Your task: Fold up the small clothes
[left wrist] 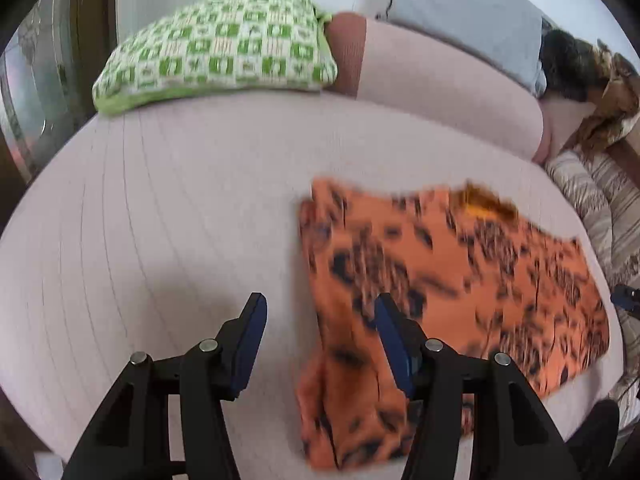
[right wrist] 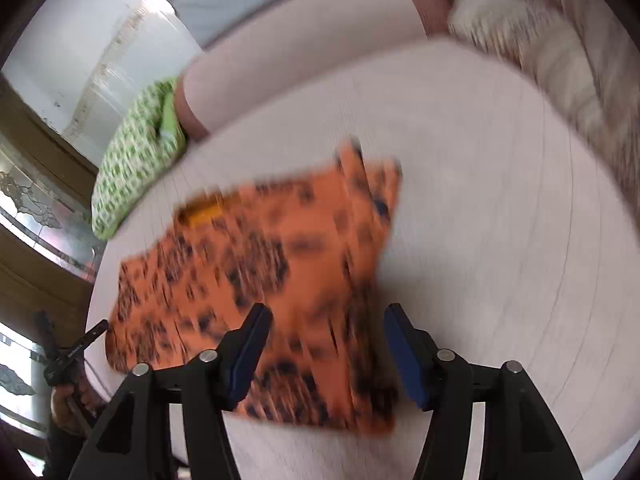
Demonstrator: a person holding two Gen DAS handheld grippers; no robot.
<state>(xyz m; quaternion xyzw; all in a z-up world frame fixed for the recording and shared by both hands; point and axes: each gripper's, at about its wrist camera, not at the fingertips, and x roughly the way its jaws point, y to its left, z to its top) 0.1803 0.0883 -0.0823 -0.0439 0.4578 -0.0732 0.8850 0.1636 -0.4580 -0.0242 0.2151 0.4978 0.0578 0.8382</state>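
An orange garment with black blotches (left wrist: 460,272) lies spread on the pale pink bed (left wrist: 160,220), with its left edge doubled over in a long strip. My left gripper (left wrist: 322,312) hovers above that strip, open, with nothing between its blue pads. In the right wrist view the same garment (right wrist: 260,260) lies blurred on the bed (right wrist: 500,240). My right gripper (right wrist: 328,320) hangs over its near right part, open and holding nothing. The other gripper (right wrist: 76,352), held in a hand, shows at the lower left edge.
A green checked pillow (left wrist: 216,48) and a pink bolster (left wrist: 440,88) lie along the far side, with a grey pillow (left wrist: 468,12) behind. A striped blanket (left wrist: 600,208) is bunched at the right. A glass door (right wrist: 36,216) stands past the bed's left edge.
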